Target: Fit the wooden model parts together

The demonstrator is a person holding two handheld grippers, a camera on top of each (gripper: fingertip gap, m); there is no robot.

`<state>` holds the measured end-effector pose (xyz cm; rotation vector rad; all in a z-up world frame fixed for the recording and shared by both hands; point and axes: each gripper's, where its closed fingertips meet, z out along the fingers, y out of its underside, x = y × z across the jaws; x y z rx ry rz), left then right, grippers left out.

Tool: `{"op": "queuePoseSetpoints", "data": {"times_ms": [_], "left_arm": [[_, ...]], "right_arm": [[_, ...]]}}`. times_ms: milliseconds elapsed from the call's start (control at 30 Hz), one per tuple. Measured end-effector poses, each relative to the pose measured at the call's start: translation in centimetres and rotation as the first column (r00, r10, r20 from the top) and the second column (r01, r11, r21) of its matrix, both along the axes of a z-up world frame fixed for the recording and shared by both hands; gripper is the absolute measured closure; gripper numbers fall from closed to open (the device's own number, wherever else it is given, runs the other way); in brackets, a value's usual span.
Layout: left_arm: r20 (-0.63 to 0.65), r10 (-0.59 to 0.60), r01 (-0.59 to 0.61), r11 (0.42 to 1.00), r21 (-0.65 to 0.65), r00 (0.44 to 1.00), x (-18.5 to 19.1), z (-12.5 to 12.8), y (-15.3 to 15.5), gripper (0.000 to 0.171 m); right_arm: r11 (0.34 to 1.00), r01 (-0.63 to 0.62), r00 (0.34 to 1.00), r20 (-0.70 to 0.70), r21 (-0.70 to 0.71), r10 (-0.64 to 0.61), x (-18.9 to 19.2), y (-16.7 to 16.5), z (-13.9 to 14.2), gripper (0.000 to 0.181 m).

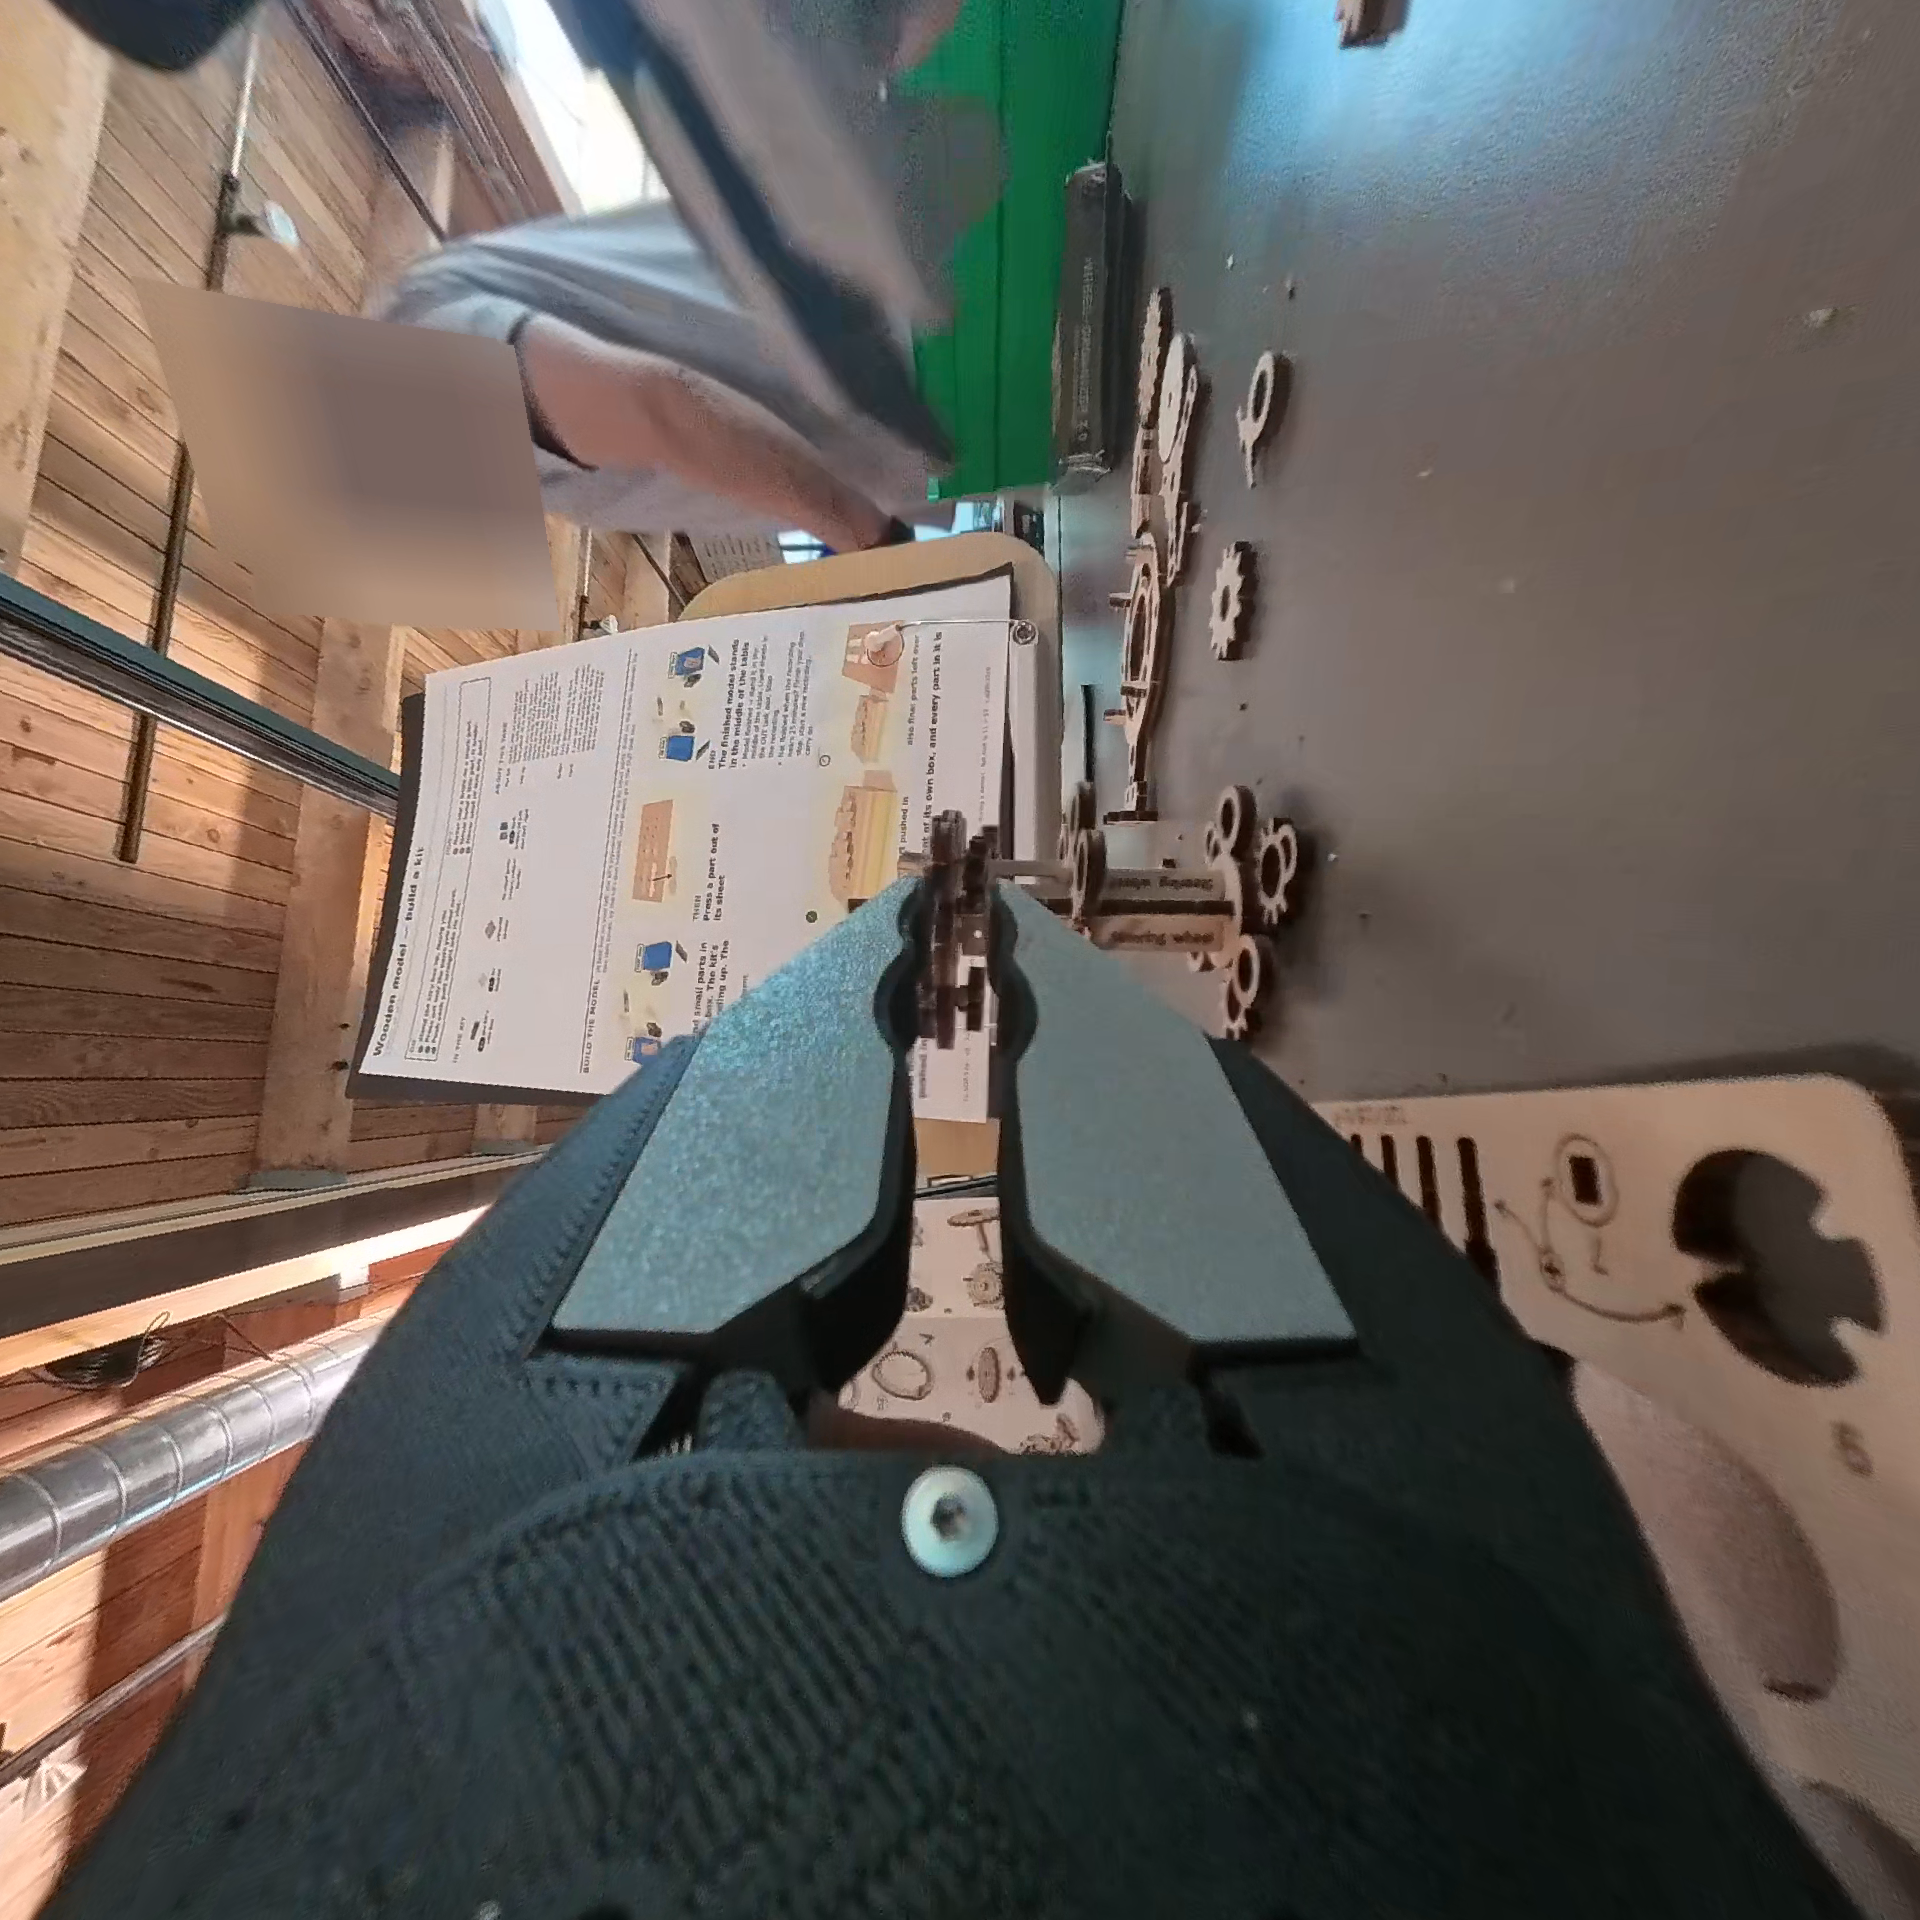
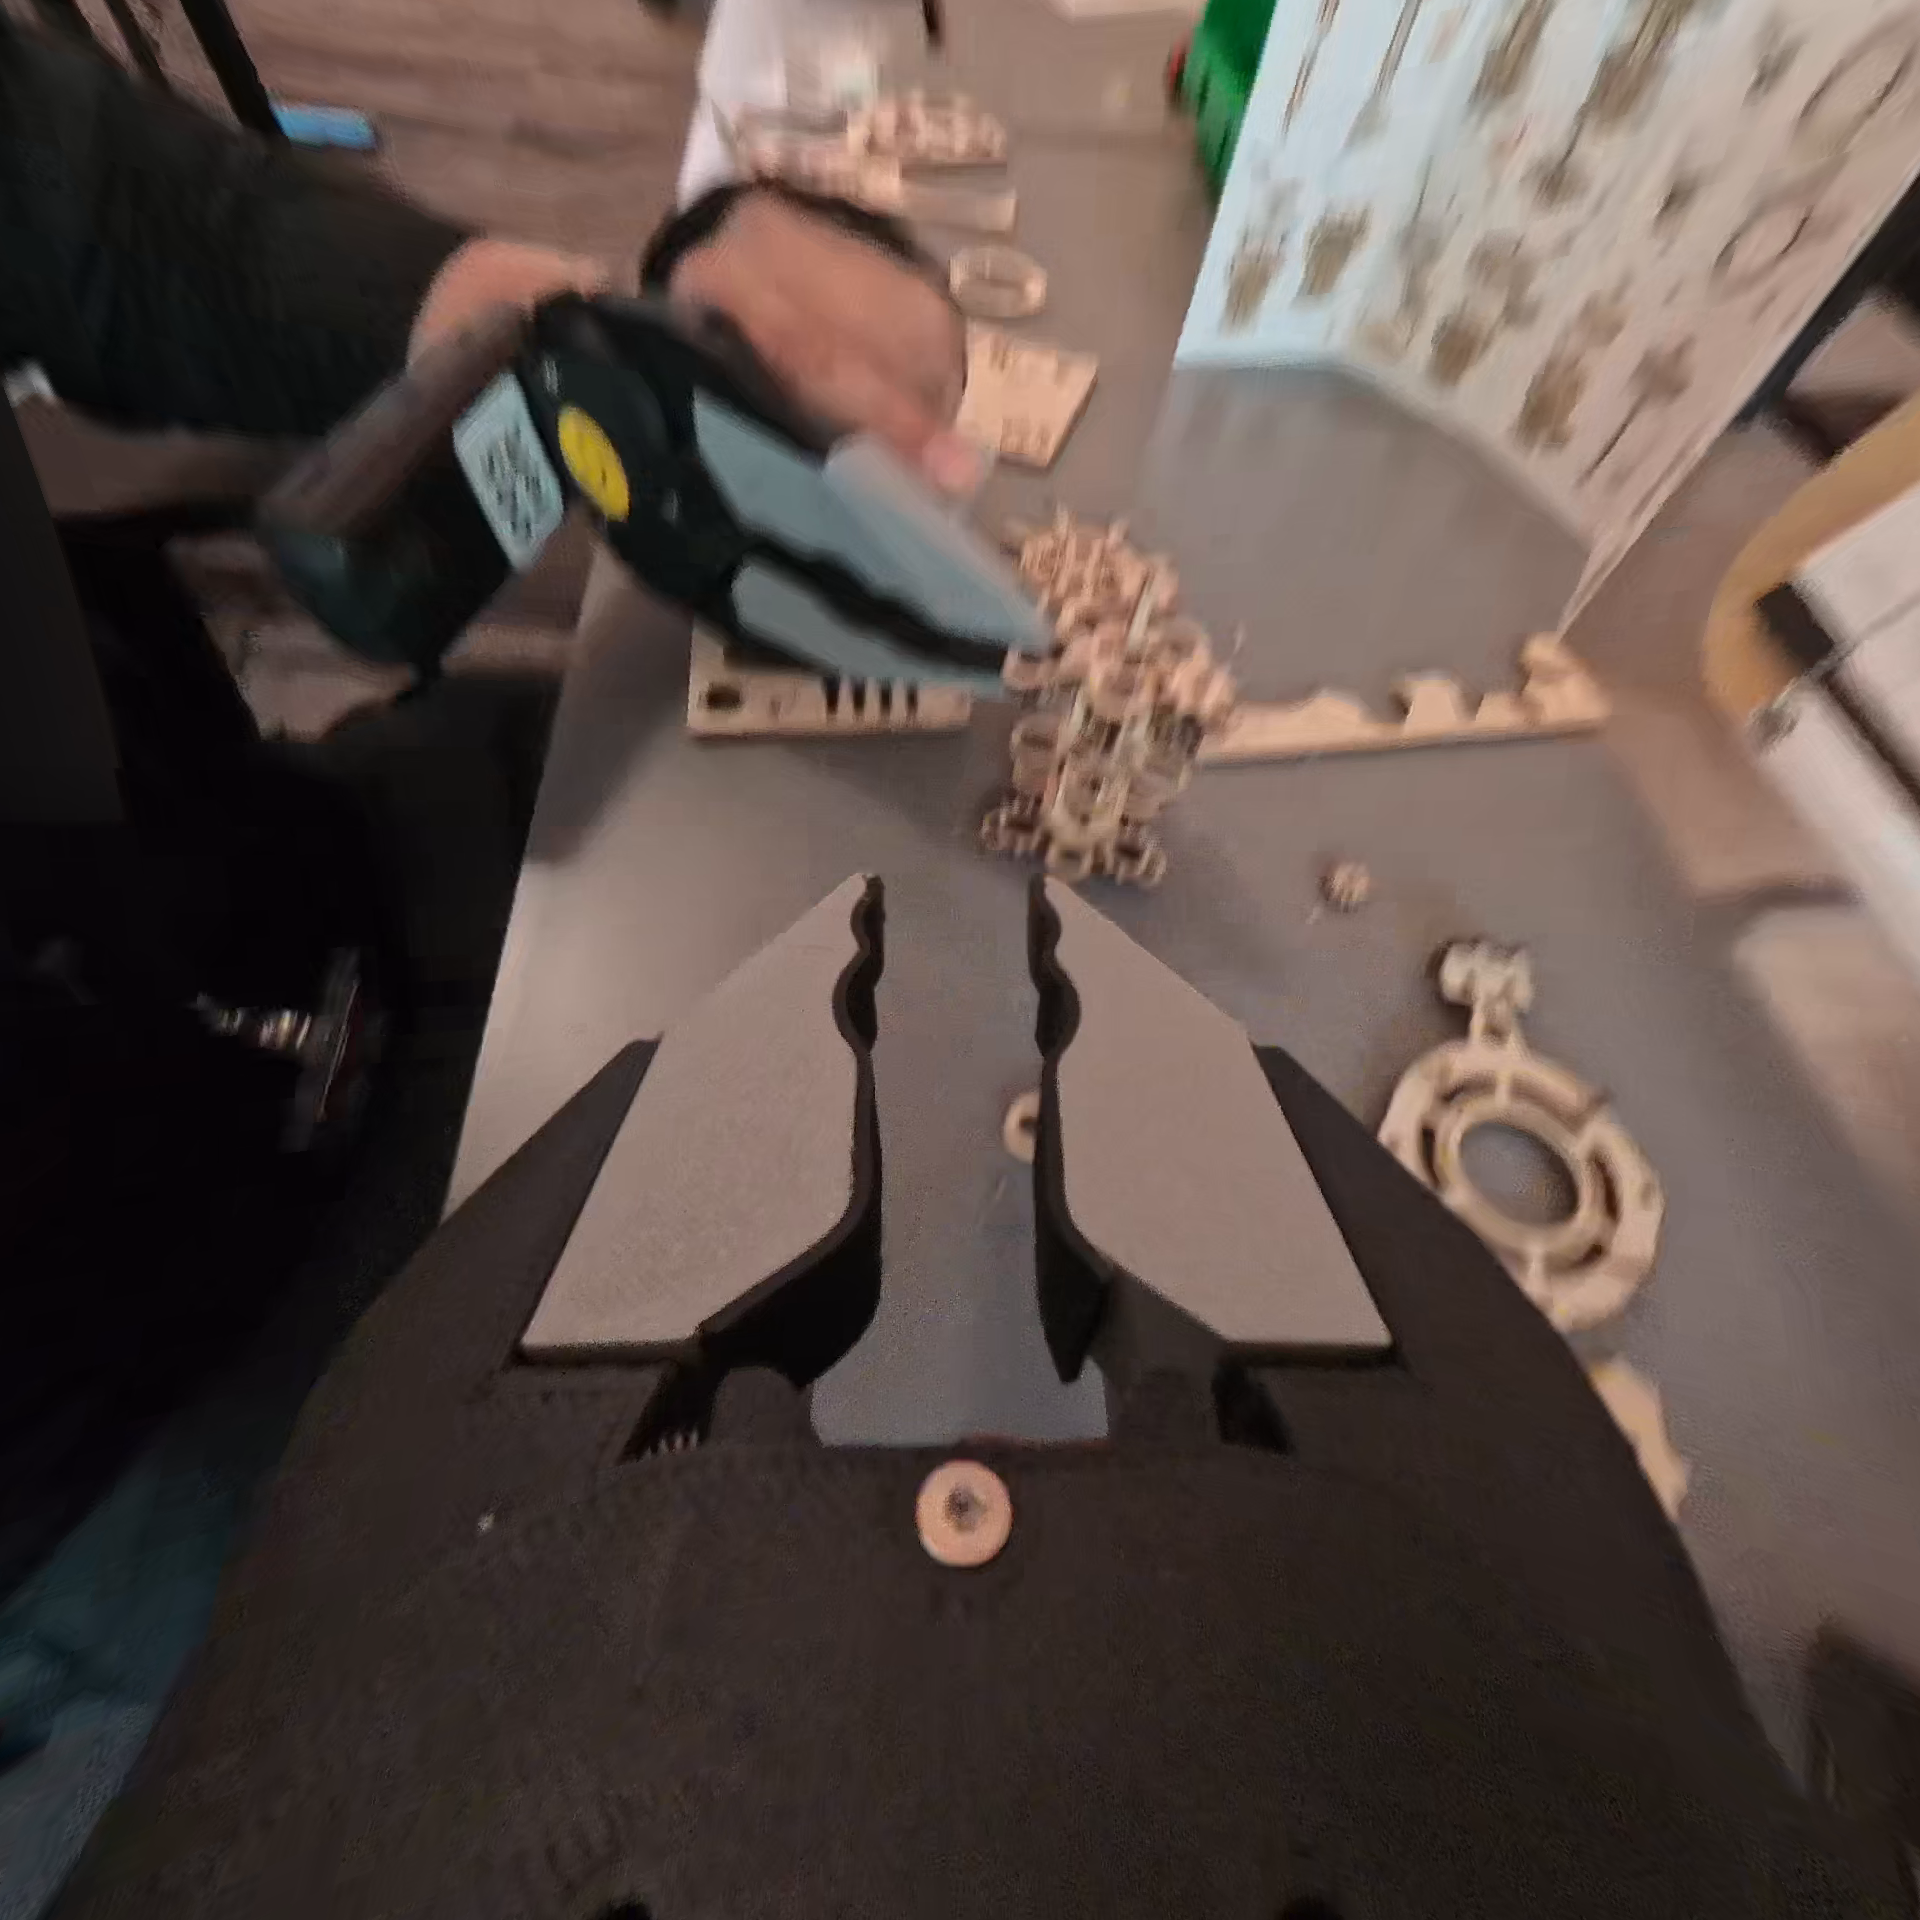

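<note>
My left gripper [image 1: 958,906] is shut on the geared top of the wooden model assembly [image 1: 961,935], a stack of gears and axles that reaches down to the grey table [image 1: 1558,520]. The view is rolled sideways. In the right wrist view the same left gripper [image 2: 1023,649] grips the pale assembly [image 2: 1107,707] at its upper left. My right gripper [image 2: 954,894] is open and empty, above bare table just short of the assembly. A round wooden ring part [image 2: 1522,1174] lies to its right, with a small gear [image 2: 1345,886] beyond.
Loose gears [image 1: 1231,601] and a keyed part [image 1: 1259,416] lie on the table. A punched-out wooden sheet [image 1: 1662,1299] lies near my left gripper; others [image 2: 1403,712] lie behind the assembly. An instruction sheet [image 1: 707,862] stands upright, and a green box [image 1: 997,260] sits beyond. A person's arm [image 2: 208,260] holds the left gripper. There is about 7 cm between the tips of the two grippers.
</note>
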<state>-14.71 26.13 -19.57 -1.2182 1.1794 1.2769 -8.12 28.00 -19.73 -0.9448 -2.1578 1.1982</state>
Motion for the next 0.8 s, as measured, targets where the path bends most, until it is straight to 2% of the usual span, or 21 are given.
{"op": "queuePoseSetpoints", "data": {"times_ms": [100, 267, 567, 700, 800], "left_arm": [[0.009, -0.003, 0.003, 1.0, 0.002, 1.0, 0.0, 0.2, 0.0, 0.165], [-0.01, -0.009, 0.009, 1.0, 0.005, 1.0, 0.3, 0.0, -0.1, 0.165], [-0.016, -0.004, 0.004, 1.0, 0.011, 1.0, 0.2, 0.0, -0.1, 0.165], [-0.014, -0.004, 0.004, 1.0, 0.011, 1.0, 0.2, 0.0, -0.1, 0.165], [-0.012, -0.006, 0.006, 1.0, 0.01, 1.0, 0.2, 0.1, -0.1, 0.165]], "right_arm": [[0.99, 0.1, 0.987, 0.114, 0.095, -0.11, 2.9, 1.5, -3.1, 0.153], [0.971, 0.22, 0.957, 0.169, 0.097, -0.234, 5.4, 2.0, -5.0, 0.154], [0.959, 0.246, 0.944, 0.188, 0.143, -0.27, 5.2, 2.0, -6.2, 0.155], [0.962, 0.23, 0.948, 0.188, 0.149, -0.256, 5.1, 1.9, -6.3, 0.167], [0.963, 0.225, 0.95, 0.189, 0.146, -0.25, 5.0, 1.8, -6.3, 0.168]]}}
